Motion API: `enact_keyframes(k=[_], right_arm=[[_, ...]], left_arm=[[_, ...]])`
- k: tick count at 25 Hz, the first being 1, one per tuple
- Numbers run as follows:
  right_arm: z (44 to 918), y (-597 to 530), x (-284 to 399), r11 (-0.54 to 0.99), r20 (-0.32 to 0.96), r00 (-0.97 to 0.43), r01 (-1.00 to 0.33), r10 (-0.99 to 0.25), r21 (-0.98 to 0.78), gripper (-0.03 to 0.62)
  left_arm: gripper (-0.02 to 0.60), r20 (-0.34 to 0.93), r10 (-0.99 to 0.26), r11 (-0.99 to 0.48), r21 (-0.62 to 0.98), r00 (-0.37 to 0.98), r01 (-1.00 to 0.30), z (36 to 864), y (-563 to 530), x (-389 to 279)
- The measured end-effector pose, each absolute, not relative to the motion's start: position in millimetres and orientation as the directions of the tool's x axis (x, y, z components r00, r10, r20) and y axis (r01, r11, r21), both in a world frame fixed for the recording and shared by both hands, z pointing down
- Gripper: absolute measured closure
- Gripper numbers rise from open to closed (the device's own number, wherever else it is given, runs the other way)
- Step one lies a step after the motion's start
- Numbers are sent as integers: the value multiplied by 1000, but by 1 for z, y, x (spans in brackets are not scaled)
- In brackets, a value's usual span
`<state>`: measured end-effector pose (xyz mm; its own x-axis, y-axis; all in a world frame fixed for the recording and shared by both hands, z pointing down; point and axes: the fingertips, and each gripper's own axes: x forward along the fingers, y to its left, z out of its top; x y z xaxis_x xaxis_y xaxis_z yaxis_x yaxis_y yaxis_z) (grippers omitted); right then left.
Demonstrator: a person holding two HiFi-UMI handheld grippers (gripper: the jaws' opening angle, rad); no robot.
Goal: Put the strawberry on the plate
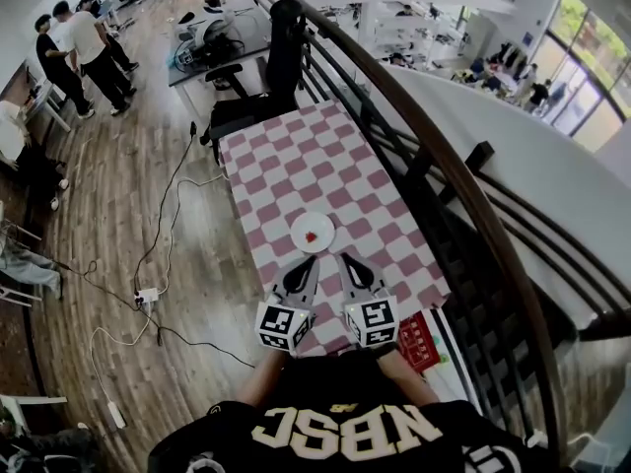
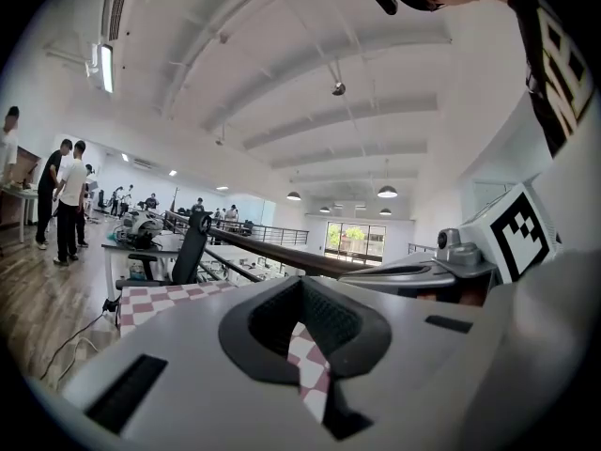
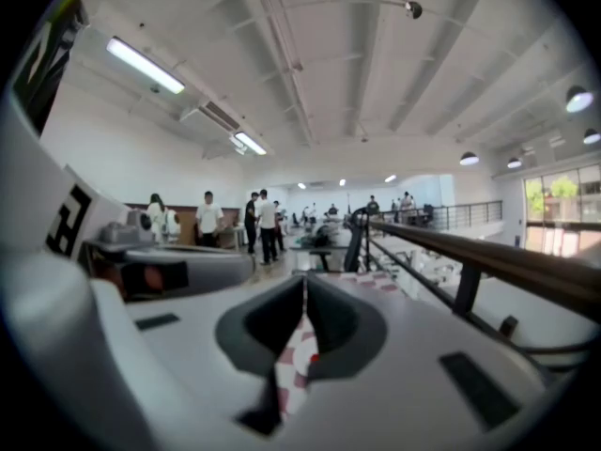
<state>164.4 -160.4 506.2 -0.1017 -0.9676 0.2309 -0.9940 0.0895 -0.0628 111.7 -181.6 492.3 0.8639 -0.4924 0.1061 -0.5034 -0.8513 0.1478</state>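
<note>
Strawberry [image 1: 313, 236] is seen sitting on the plate [image 1: 299, 225] already. Left gripper [image 1: 305, 262] and right gripper [image 1: 347, 258] are both closed up, nothing held. Plate could get bumped if they're swung forward carelessly.

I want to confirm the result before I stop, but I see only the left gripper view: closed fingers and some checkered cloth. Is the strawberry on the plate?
Observer: Yes. The head view shows the strawberry lying on the white plate, near its middle.
Operator: Where is the plate from the grippers?
Observer: Just beyond both tips, on the checkered table. The left gripper and right gripper point toward it.
Operator: Does the right gripper hold something?
Observer: No. In its own view its fingers are together with nothing between them.
</note>
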Motion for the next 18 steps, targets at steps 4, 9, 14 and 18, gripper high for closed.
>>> enact_keyframes(k=[4,9,14,18], right_arm=[[504,-145,168,76,228,-89,-995,-969,-67,574],[504,-128,173,73,244,-82,-996,-966,-48,576],[509,-115,184,64,259,-68,-998,-964,-26,576],[509,-110,188,80,256,-82,-997,-963,-20,576]], left_arm=[[572,104,-484,-855,155,869,-495,493,-169,117],[572,117,-491,-847,168,863,-505,502,-154,123],[572,72,-505,-846,153,860,-510,497,-144,132],[572,85,-496,-850,157,864,-503,499,-138,141]])
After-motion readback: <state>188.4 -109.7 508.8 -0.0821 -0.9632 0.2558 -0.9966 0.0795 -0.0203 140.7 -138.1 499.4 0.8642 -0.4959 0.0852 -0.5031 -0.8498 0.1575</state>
